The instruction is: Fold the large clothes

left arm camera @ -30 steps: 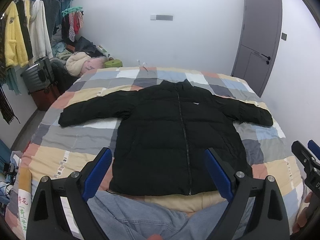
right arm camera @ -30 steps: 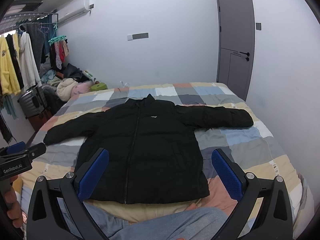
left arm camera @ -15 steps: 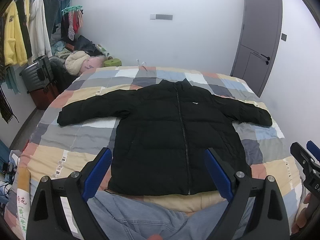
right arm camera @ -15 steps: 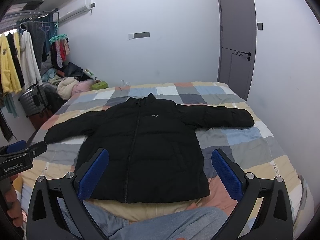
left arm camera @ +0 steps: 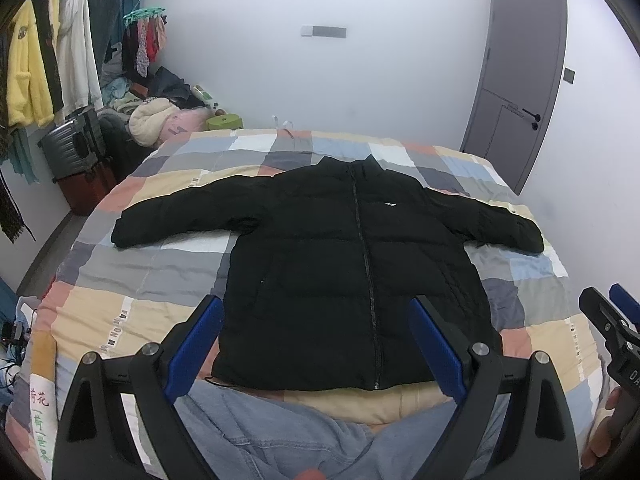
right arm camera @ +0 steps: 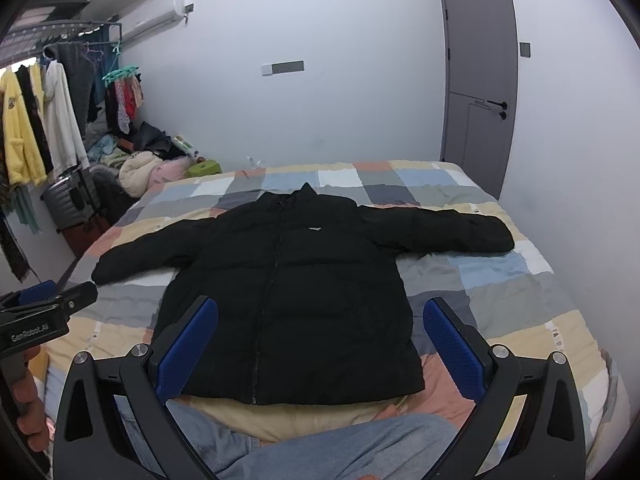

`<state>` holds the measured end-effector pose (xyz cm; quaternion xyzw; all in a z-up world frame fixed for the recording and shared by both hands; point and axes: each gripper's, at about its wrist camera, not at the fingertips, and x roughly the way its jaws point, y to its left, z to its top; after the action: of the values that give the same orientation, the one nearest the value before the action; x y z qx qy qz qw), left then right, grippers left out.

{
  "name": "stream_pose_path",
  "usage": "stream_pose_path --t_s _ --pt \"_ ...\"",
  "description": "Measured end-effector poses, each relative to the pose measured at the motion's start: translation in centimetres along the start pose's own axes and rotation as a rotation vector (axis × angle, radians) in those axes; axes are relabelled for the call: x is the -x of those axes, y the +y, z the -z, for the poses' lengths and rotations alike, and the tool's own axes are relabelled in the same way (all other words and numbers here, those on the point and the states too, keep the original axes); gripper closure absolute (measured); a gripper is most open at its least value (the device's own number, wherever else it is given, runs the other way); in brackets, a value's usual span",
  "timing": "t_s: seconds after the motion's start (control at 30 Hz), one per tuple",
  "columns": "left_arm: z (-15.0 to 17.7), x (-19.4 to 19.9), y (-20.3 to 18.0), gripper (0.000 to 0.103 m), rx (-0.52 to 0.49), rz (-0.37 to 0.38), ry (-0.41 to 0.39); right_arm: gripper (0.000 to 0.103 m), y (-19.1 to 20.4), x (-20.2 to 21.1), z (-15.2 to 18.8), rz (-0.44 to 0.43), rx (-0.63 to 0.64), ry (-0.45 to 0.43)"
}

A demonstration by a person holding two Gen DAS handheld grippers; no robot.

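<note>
A black puffer jacket (left arm camera: pixel 344 264) (right arm camera: pixel 288 280) lies flat, front up and zipped, on the checkered bed (left arm camera: pixel 140 280) (right arm camera: pixel 500 292), both sleeves spread out sideways. My left gripper (left arm camera: pixel 316 340) hovers open above the jacket's hem with nothing between its blue pads. My right gripper (right arm camera: pixel 320 340) is likewise open over the hem, empty. Each gripper shows at the edge of the other's view, the right gripper (left arm camera: pixel 608 320) at the right and the left gripper (right arm camera: pixel 44 312) at the left, held by a hand.
The person's denim-clad legs (left arm camera: pixel 280 432) (right arm camera: pixel 340 448) rest at the bed's near edge. A clothes rack (left arm camera: pixel 48 60) with hanging garments, a suitcase (left arm camera: pixel 72 144) and a pile of clothes stand left of the bed. A grey door (right arm camera: pixel 476 80) is at the back right.
Both views drifted very slightly; the jacket and both open grippers stay as they were.
</note>
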<state>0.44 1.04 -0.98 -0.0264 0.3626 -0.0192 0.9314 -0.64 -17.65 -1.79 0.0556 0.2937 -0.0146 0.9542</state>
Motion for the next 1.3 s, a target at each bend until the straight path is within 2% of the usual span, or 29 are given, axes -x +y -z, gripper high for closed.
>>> stream_pose_path --t_s 0.1,0.3,0.83,0.9,1.3 --pt "-0.1 -0.6 0.0 0.010 0.002 0.004 0.001 0.000 -0.6 -0.4 0.0 -0.034 -0.023 -0.001" --pt "-0.5 -1.8 0.4 0.010 0.040 0.019 -0.010 0.000 -3.0 -2.0 -0.7 -0.043 -0.052 -0.017" --pt "-2.3 -9.1 0.7 0.010 0.097 0.008 0.044 0.000 -13.0 -9.0 -4.3 0.076 -0.129 -0.081" --pt "-2.6 -10.3 0.6 0.010 0.102 0.012 0.050 0.000 -14.5 -10.5 -4.8 0.076 -0.143 -0.085" --pt "-4.6 -17.7 -0.1 0.010 0.101 -0.023 0.077 0.000 -22.0 -21.1 -5.2 0.207 -0.101 -0.073"
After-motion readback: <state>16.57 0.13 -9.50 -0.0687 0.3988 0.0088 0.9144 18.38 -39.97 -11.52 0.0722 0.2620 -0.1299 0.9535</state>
